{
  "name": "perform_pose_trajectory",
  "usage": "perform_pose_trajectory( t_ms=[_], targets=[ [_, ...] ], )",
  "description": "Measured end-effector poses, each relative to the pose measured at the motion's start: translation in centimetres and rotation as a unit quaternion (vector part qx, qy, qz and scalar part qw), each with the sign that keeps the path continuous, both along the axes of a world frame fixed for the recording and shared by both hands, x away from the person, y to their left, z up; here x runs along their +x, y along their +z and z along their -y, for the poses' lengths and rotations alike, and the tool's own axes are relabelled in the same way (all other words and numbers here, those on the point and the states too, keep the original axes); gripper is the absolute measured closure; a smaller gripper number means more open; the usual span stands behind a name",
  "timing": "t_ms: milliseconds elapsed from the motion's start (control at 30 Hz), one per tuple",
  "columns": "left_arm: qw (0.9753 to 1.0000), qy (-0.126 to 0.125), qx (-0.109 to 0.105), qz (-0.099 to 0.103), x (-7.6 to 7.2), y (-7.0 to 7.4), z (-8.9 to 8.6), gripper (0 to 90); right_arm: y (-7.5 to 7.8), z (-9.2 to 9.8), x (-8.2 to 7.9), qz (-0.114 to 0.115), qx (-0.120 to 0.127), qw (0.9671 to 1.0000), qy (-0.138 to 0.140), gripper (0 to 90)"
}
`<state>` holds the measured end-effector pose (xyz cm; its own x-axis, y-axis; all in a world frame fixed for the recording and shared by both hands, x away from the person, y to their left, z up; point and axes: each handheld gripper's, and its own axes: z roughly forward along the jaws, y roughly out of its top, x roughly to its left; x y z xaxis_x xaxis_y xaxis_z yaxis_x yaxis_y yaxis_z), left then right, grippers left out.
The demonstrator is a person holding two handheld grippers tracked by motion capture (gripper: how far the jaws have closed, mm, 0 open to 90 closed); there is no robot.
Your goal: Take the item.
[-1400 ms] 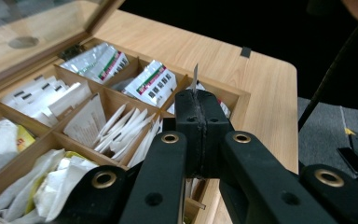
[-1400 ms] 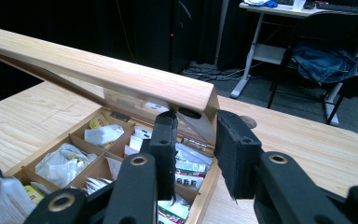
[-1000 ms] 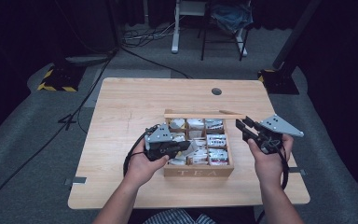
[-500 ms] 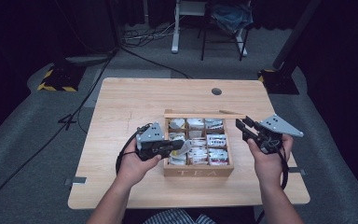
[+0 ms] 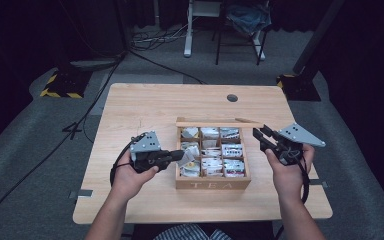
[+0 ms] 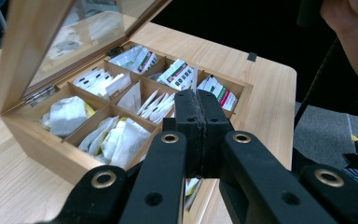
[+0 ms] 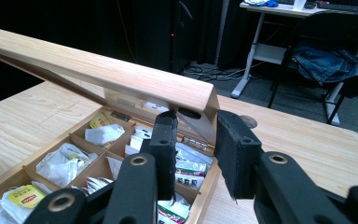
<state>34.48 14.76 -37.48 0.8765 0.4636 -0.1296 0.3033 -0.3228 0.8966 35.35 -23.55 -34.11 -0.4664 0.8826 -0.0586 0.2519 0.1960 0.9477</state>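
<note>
At frame centre, the left gripper (image 5: pixel 180 156) pinches a thin white paper tea sachet (image 6: pixel 195 78) clear of the open compartmented wooden tea box (image 5: pixel 213 184), while the right gripper (image 5: pixel 260 136), jaws spread, waits at centre right.

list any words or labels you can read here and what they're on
"TEA" – on the front wall of the wooden box, read in the high view.
Printing on the tea bag packets in the compartments, green, red and white – too blurred to read.
Yellow label on a packet in the right gripper view – too blurred to read.
Yellow and black striped marking on the floor – a sign with no letters.
</note>
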Motion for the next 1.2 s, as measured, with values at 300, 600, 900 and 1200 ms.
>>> perform_pose_trajectory(
  t_ms=[300,600,900,1200],
  targets=[
    [0.9998,0.011,0.010,-0.014,0.1,0.0,-2.2,89.1,0.0,0.1,0.0,-0.001,0.000,1.0000,0.002,68.8],
    [0.9989,0.034,0.022,-0.023,0.5,-0.5,-4.4,89.1,0.0,0.1,0.0,-0.002,0.001,1.0000,0.004,68.8],
    [0.9958,0.065,0.049,-0.042,1.5,-1.8,-5.6,89.1,0.0,0.1,0.0,-0.002,0.001,1.0000,0.005,68.8],
    [0.9899,0.112,0.071,-0.050,2.6,-3.2,-6.4,89.1,-0.1,0.1,0.0,-0.001,0.002,1.0000,0.005,68.8]
  ],
)
